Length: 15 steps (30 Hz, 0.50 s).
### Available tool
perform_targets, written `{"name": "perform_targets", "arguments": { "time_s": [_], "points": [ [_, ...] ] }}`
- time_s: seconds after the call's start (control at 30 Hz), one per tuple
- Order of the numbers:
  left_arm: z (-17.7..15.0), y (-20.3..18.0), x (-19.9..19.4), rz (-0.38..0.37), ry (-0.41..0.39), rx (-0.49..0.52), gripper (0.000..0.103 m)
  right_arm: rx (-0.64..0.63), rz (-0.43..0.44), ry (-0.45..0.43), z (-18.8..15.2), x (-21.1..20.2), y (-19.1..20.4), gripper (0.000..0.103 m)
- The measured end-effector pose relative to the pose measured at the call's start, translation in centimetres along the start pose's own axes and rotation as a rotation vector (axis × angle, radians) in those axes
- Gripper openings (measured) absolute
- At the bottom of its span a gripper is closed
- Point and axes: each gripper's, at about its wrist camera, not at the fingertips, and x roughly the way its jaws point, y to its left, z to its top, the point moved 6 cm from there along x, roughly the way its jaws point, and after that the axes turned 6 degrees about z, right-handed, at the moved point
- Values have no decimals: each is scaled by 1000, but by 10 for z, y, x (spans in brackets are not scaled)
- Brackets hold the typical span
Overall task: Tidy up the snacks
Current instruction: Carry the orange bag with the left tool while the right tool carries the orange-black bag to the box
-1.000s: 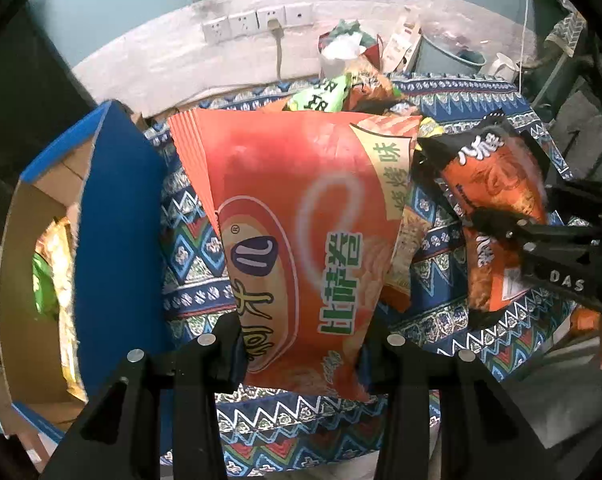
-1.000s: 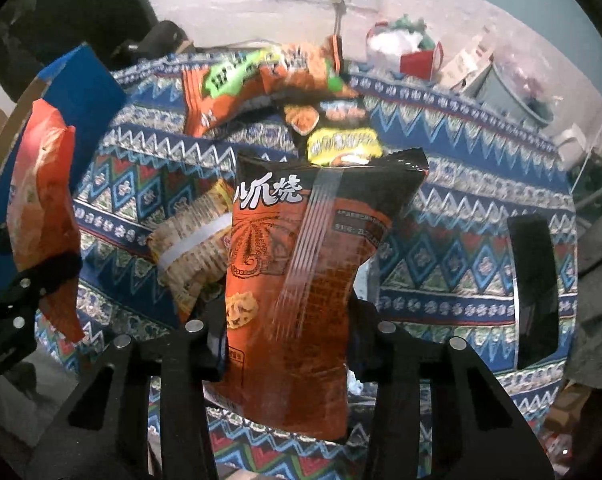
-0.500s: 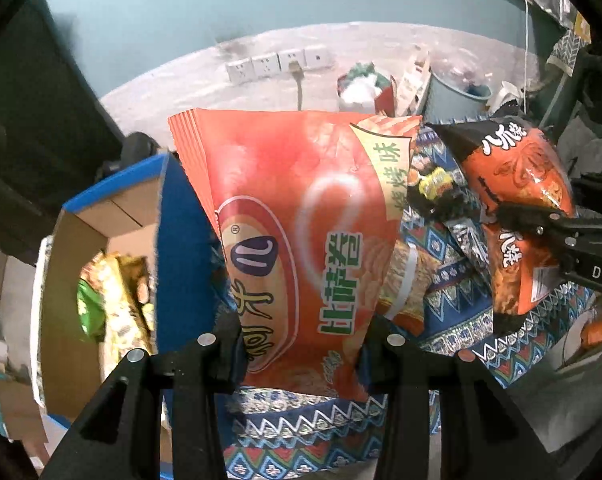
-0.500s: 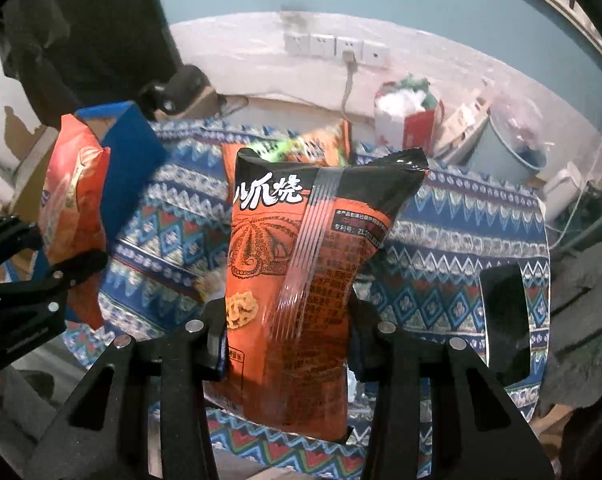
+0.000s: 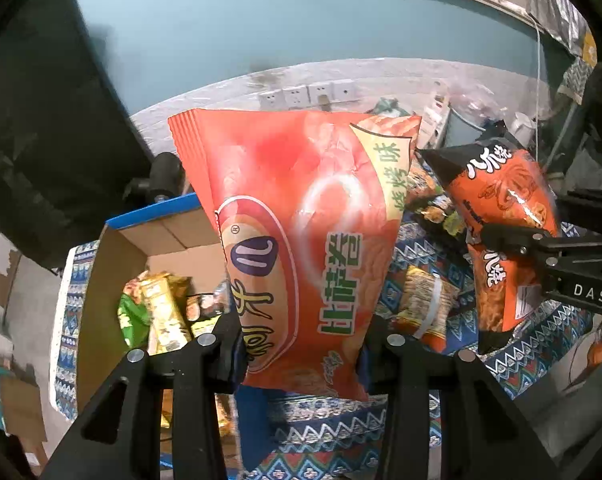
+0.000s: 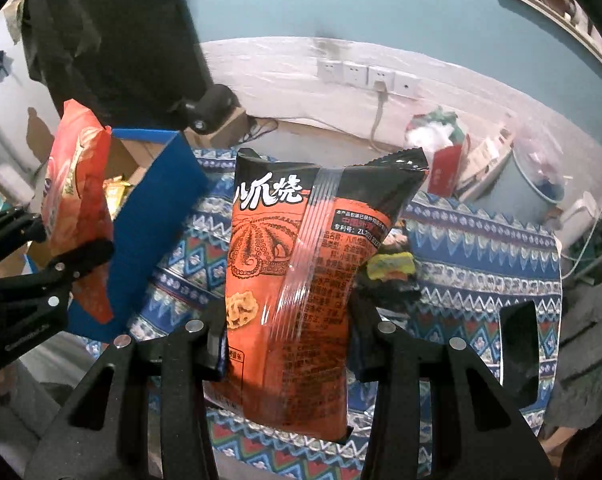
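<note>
My left gripper (image 5: 301, 344) is shut on a big red-orange chip bag (image 5: 297, 232) and holds it upright in the air, just right of an open cardboard box (image 5: 113, 264) with blue flaps. The box holds several snack packs (image 5: 161, 312). My right gripper (image 6: 287, 332) is shut on an orange and black octopus snack bag (image 6: 301, 272), held up above the patterned table. Each gripper with its bag shows in the other's view: the right one (image 5: 513, 240) and the left one (image 6: 77, 216).
Loose snacks lie on the blue patterned tablecloth (image 6: 481, 248): a biscuit pack (image 5: 425, 300) and a yellow pack (image 6: 391, 266). A phone (image 6: 519, 344) lies at the right. A red bin (image 6: 445, 160), a bucket (image 6: 513, 196) and wall sockets (image 6: 365, 74) stand behind the table.
Both grippers have risen with their bags and tilted up, so more wall shows. The left one has moved toward the box, whose inside now shows more.
</note>
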Motion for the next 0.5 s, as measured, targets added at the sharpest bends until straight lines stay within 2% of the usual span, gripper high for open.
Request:
{"name": "perform_targets", "arguments": {
  "time_s": [0.3,0.5],
  "points": [
    [-1,44,-3,32,-15,-67,43,-43,32,-2,19,10,35,42],
    [-7,78,2,86,-7,-107,43,-76,59,3,32,21,64,42]
  ]
}}
